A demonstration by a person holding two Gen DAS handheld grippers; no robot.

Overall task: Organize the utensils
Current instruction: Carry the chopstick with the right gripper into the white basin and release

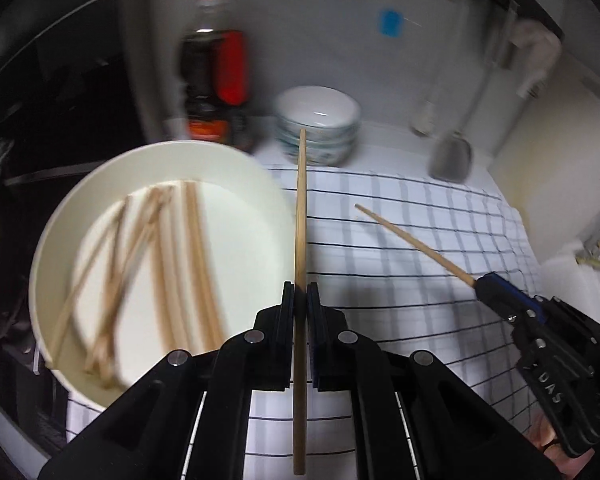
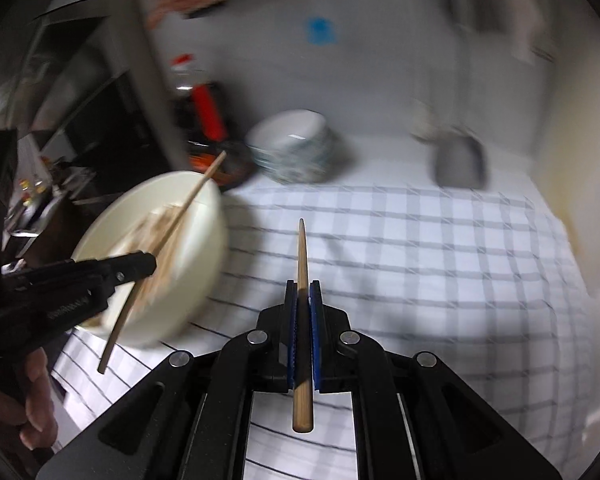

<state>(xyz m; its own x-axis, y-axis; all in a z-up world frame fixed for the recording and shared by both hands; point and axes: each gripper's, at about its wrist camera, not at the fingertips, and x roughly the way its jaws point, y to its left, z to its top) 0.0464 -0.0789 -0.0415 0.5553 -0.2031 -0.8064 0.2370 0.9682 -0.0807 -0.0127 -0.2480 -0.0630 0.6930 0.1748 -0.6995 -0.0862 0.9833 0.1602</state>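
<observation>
My left gripper is shut on a wooden chopstick that points forward, just right of a cream bowl holding several chopsticks. My right gripper is shut on another chopstick above the checked cloth. In the left wrist view the right gripper shows at the right with its chopstick pointing left. In the right wrist view the left gripper shows at the left, holding its chopstick over the bowl.
A white checked cloth covers the counter. A stack of patterned bowls and a dark sauce bottle with a red cap stand at the back. A grey spatula hangs at the back right.
</observation>
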